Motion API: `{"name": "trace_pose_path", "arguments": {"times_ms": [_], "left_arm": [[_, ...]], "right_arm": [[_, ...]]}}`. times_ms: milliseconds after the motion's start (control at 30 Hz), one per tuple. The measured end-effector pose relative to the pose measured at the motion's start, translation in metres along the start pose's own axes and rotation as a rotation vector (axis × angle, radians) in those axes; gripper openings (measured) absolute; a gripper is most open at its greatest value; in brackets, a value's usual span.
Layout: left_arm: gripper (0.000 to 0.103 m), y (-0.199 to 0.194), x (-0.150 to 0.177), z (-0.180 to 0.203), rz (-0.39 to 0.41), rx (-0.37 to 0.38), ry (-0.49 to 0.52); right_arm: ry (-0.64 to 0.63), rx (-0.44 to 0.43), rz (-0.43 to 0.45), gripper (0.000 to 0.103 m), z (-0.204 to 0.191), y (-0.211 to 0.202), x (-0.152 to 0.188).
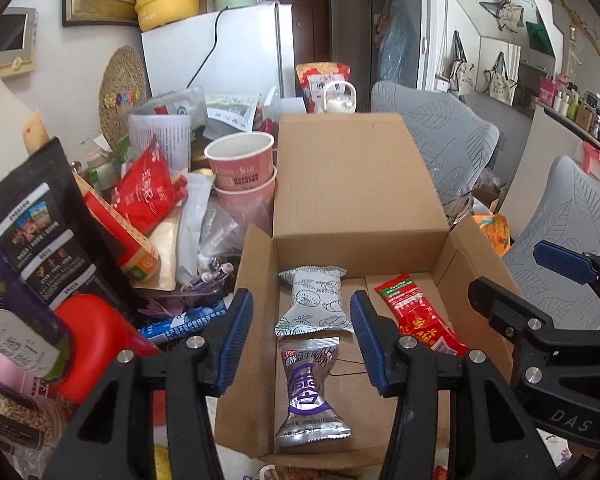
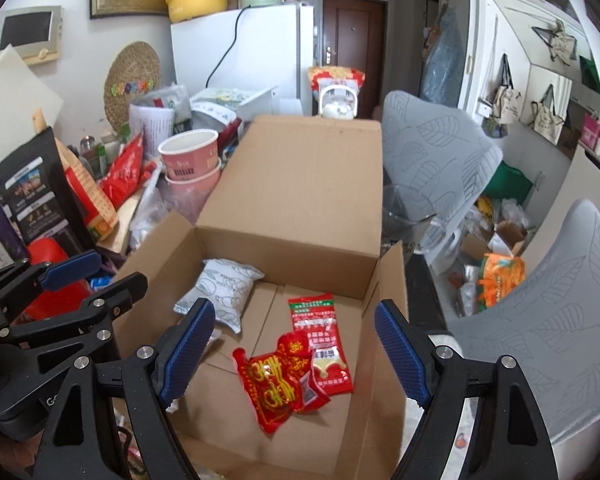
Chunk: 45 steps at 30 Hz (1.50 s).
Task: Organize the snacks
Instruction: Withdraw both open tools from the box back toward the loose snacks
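Both your grippers hang over the open cardboard box (image 1: 360,208), jaws apart and empty. Your left gripper (image 1: 302,340) is above the white snack packet (image 1: 312,300) and the silver one (image 1: 310,392), lying end to end along the box's left wall. Your right gripper (image 2: 294,354) is over the red sachets (image 2: 296,364) by the right wall. The unsorted snack pile (image 1: 140,200) lies past the box's left flap, nearer your left hand; the box's middle floor is bare.

An open cardboard box (image 1: 360,184) holds the snacks flat on its floor: a white pillow pack (image 1: 312,300) at the back left, a silver-purple pack (image 1: 310,396) before it, red sachets (image 2: 296,368) on the right.
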<state>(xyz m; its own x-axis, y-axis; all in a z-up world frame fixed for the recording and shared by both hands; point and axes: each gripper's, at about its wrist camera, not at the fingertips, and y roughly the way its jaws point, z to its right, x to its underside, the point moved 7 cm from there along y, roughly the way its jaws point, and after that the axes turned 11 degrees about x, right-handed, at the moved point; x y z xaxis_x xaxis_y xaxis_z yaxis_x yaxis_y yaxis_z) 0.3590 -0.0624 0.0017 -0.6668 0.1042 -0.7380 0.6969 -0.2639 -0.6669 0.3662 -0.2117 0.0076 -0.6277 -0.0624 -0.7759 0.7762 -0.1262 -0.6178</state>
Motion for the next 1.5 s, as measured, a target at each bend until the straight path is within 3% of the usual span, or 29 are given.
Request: {"name": "trace_pose_path", "arguments": {"times_ms": [333,767,867,933,1000,1500], "left_arm": [[0.050,-0.060,-0.004,0.015,0.079,0.008,0.019],[0.051,-0.137,0.014,0.040,0.173,0.042,0.058],[0.060,-0.152,0.022,0.044,0.188,0.049,0.063],[0.073,-0.165,0.028,0.044,0.211,0.043,0.061],[0.077,-0.177,0.035,0.044,0.237,0.033,0.063],[0.077,-0.209,0.092,0.044,0.211,0.086,0.051]], "right_arm": [[0.014,-0.010,0.112,0.083,0.008,-0.065,-0.004],[0.011,-0.034,0.249,0.083,0.014,-0.156,0.015],[0.007,-0.040,0.271,0.083,0.012,-0.173,0.023],[0.004,-0.047,0.283,0.083,0.010,-0.185,0.029],[0.004,-0.056,0.293,0.083,0.009,-0.193,0.035],[0.018,-0.089,0.286,0.083,0.000,-0.226,0.094]]}}
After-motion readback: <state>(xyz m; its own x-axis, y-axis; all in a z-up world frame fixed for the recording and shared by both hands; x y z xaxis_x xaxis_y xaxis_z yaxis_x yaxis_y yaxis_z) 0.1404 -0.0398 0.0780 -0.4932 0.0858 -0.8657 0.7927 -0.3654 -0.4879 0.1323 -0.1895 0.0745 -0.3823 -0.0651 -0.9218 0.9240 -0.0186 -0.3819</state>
